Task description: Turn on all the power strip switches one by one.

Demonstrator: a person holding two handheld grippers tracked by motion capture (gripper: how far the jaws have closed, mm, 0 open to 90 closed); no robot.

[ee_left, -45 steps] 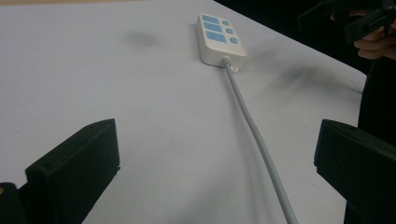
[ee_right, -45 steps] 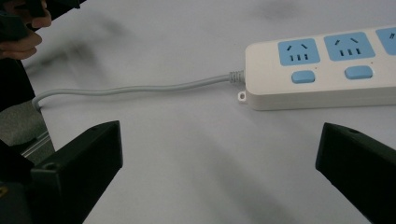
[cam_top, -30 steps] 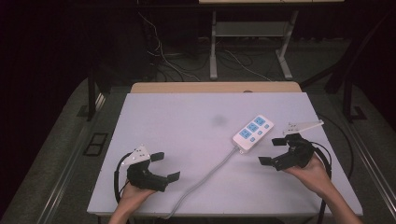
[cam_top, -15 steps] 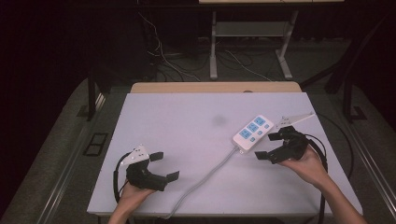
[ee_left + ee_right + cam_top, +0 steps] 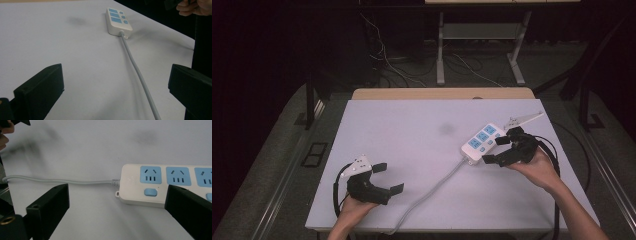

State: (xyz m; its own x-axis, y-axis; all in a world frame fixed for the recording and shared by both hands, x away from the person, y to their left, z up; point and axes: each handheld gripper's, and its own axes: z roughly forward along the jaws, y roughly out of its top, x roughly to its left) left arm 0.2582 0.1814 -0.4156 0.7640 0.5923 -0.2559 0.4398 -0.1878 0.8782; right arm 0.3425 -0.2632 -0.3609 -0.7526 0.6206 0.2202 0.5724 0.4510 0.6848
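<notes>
The right gripper (image 5: 501, 149), fingers spread and empty, sits just at the power strip's (image 5: 480, 141) three o'clock side, seemingly lined up to grasp its cord end, while the left gripper (image 5: 388, 178), likewise released, rests idle at the bench's (image 5: 412, 130) seven o'clock corner.

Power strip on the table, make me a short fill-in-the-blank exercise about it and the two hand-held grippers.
1. The socket faces on the white power strip are coloured ____.
2. The jaws of the right hand-held gripper beside the strip stand ____.
3. The strip's grey cable runs toward the table's ____ edge.
4. The left hand-held gripper holds ____.

Missing words: blue; open; near; nothing
</notes>
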